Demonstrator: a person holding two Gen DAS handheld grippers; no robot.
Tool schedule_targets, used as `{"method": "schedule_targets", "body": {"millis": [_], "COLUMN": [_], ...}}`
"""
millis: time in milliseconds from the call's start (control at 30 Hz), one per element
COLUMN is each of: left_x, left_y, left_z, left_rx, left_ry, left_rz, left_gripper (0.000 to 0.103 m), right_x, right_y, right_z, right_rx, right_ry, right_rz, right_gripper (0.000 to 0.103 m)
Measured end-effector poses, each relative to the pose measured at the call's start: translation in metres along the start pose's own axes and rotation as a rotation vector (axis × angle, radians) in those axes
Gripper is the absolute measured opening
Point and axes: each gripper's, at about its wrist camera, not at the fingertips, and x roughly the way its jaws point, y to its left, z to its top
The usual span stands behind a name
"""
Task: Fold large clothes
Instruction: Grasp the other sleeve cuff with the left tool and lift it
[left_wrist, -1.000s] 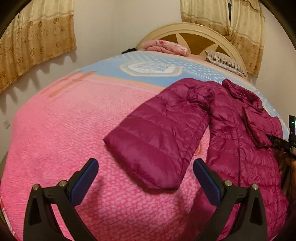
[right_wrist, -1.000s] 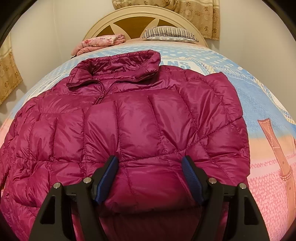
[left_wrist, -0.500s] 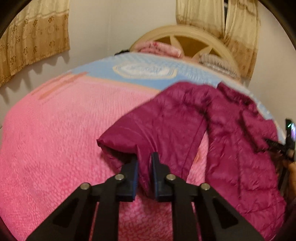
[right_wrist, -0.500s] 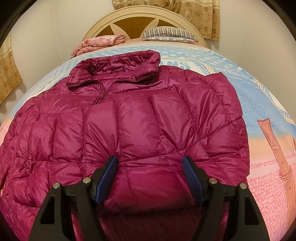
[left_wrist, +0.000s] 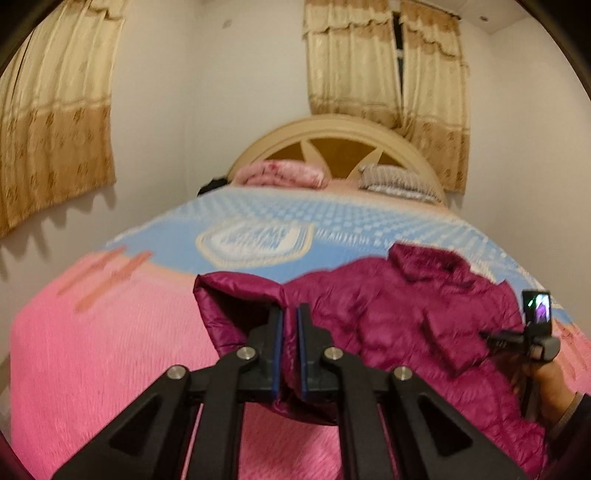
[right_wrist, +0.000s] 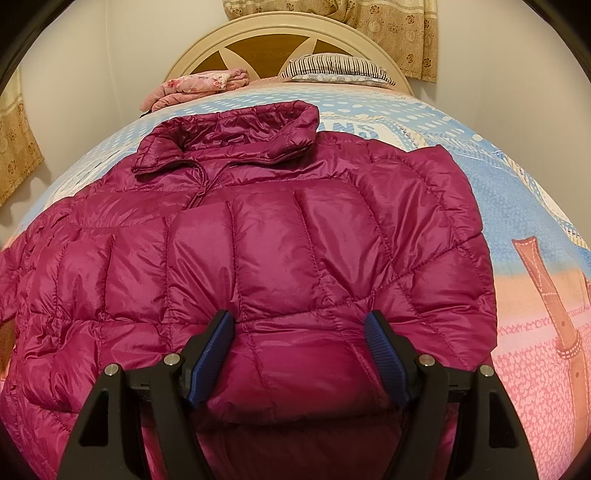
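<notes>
A magenta quilted puffer jacket (right_wrist: 280, 236) lies front up on the bed, collar toward the headboard; it also shows in the left wrist view (left_wrist: 424, 317). My left gripper (left_wrist: 290, 317) is shut on the jacket's sleeve cuff (left_wrist: 236, 302) and holds it lifted off the bedspread. My right gripper (right_wrist: 299, 332) is open, its blue-padded fingers straddling the folded right sleeve low on the jacket. The right gripper's body (left_wrist: 535, 325) shows at the right edge of the left wrist view, with the hand holding it.
The bed has a pink and blue bedspread (left_wrist: 110, 332). A folded pink blanket (right_wrist: 199, 86) and a striped pillow (right_wrist: 332, 68) lie by the curved headboard (right_wrist: 280, 35). Curtains (left_wrist: 55, 122) hang on the walls left and behind.
My left gripper closed on the sleeve cuff and lifted it up and toward the jacket body. The right gripper stayed still and open.
</notes>
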Motion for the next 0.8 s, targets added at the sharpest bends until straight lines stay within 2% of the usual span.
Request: {"method": "schedule_targets", "body": {"millis": [200, 367, 467, 533, 633, 700, 733, 767, 800], "left_x": [-0.002, -0.005, 0.004, 0.010, 0.016, 0.016, 0.015, 0.013, 0.010], "left_y": [-0.038, -0.095, -0.126, -0.142, -0.136, -0.122, -0.111, -0.095, -0.091], "left_z": [0.035, 0.051, 0.053, 0.050, 0.049, 0.044, 0.039, 0.032, 0.028], "left_rx": [0.079, 0.202, 0.249, 0.281, 0.228, 0.196, 0.181, 0.159, 0.150], "left_ry": [-0.062, -0.130, -0.109, -0.094, -0.047, -0.018, -0.007, -0.010, -0.025], "left_rz": [-0.076, -0.139, -0.204, -0.206, -0.190, -0.160, -0.133, -0.081, -0.058], "left_gripper": [0.007, 0.006, 0.006, 0.006, 0.010, 0.038, 0.077, 0.102, 0.103], "right_x": [0.000, -0.004, -0.008, -0.009, -0.010, -0.011, -0.011, -0.011, -0.010], "right_y": [0.000, -0.009, -0.014, -0.018, -0.021, -0.024, -0.025, -0.027, -0.026], "right_z": [0.000, 0.000, -0.002, -0.003, -0.003, -0.004, -0.004, -0.003, -0.003], "right_rx": [-0.001, 0.040, 0.068, 0.087, 0.114, 0.134, 0.141, 0.148, 0.151], "right_ry": [0.007, -0.007, -0.023, -0.029, -0.039, -0.047, -0.048, -0.050, -0.051], "right_rz": [0.003, 0.071, 0.099, 0.119, 0.143, 0.163, 0.171, 0.179, 0.184], "right_gripper": [0.076, 0.081, 0.082, 0.082, 0.082, 0.083, 0.083, 0.083, 0.083]}}
